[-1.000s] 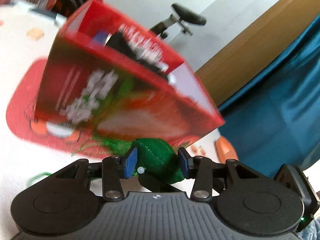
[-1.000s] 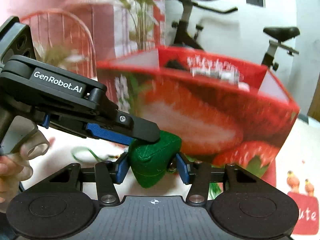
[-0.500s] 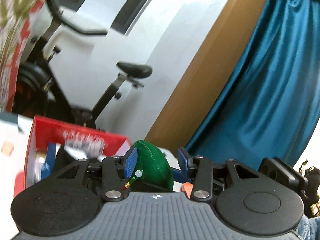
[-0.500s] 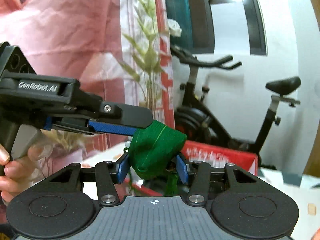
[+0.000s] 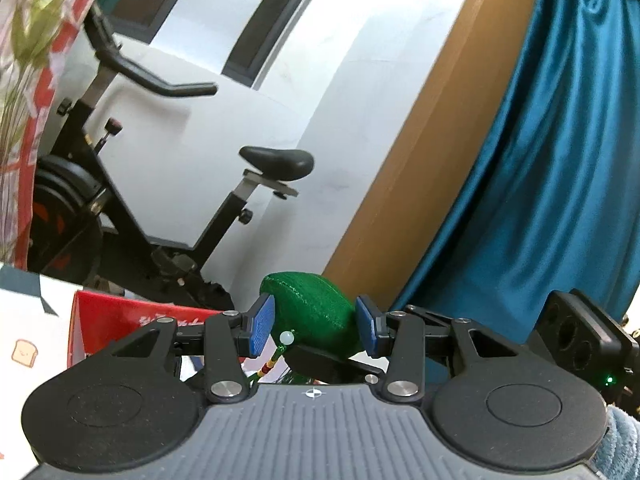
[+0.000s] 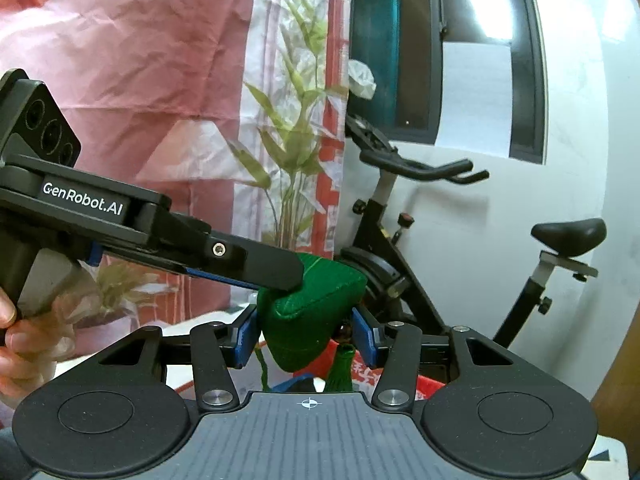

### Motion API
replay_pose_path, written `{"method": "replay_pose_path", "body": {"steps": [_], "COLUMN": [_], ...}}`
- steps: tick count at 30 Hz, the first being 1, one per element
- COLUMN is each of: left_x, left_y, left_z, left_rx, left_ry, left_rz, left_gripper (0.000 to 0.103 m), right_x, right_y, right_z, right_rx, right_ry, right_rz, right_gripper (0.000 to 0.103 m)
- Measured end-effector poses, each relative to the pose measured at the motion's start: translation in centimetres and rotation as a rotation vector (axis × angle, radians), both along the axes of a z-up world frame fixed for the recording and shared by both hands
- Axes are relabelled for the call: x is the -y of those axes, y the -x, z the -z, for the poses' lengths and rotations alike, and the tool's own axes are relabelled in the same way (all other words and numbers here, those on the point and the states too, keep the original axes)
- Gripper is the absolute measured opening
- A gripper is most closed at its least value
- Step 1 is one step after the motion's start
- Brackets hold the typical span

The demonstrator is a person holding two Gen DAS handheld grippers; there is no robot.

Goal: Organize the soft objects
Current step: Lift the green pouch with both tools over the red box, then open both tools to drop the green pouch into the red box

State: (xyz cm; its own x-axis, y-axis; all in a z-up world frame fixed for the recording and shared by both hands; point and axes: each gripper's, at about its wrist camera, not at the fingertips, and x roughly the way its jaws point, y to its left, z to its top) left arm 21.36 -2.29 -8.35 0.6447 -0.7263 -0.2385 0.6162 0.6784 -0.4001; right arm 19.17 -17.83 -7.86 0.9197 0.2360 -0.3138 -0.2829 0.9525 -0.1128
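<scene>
A green stuffed sachet with a beaded cord and tassel is held in the air between both grippers. My left gripper has its blue pads against the sachet's sides. In the right wrist view the sachet sits between my right gripper's pads, and the left gripper's fingers clamp its top left corner. The red strawberry-print box lies low and behind, with dark items inside. Its rim also shows in the right wrist view.
A black exercise bike stands behind the box against a white wall; it also shows in the right wrist view. A teal curtain hangs at right. A pink and leaf-print cloth hangs at left. The table has a white patterned cover.
Both grippers have lifted the green sachet well above the red box, which dropped from filling the views to the bottom edge. Both views now tilt up toward the wall and bike.
</scene>
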Motion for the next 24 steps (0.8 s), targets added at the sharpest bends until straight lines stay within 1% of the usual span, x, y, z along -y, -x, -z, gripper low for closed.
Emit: {"method": "replay_pose_path", "body": {"steps": [3,6,11,17,21,24], "left_x": [-0.2,-0.2,0.3,0.7,0.9,0.8], "left_y": [-1.3,-2.6,-4.8,-6.5,-7.3,-7.4], "left_z": [1.3,2.8,5.1,7.3,8.3,8.6], "left_rx": [-0.029,-0.068,-0.118,-0.167,-0.181,-0.180], "left_ry": [0.008,-0.003,-0.041,-0.087,-0.113,-0.138], "left_rz": [-0.009,-0.018,-0.038,-0.053,-0.065,-0.084], "left_gripper": [0.046,0.046,0.046,0.046,0.046,0.046], "right_x": [0.1,0.5,1.2,2.2,2.9,3.3], "right_y": [-1.5,-2.8,-4.7,-6.1,-6.6,-6.6], "right_z": [1.6,3.5,6.5,9.4,10.9,12.0], "right_rx": [-0.036,-0.078,-0.136,-0.212,-0.271,-0.306], "right_ry": [-0.004,-0.017,-0.057,-0.110,-0.141,-0.142], "right_rz": [0.003,0.007,0.024,0.049,0.076,0.106], "right_gripper": [0.046,0.046,0.046,0.046,0.047,0.048]}}
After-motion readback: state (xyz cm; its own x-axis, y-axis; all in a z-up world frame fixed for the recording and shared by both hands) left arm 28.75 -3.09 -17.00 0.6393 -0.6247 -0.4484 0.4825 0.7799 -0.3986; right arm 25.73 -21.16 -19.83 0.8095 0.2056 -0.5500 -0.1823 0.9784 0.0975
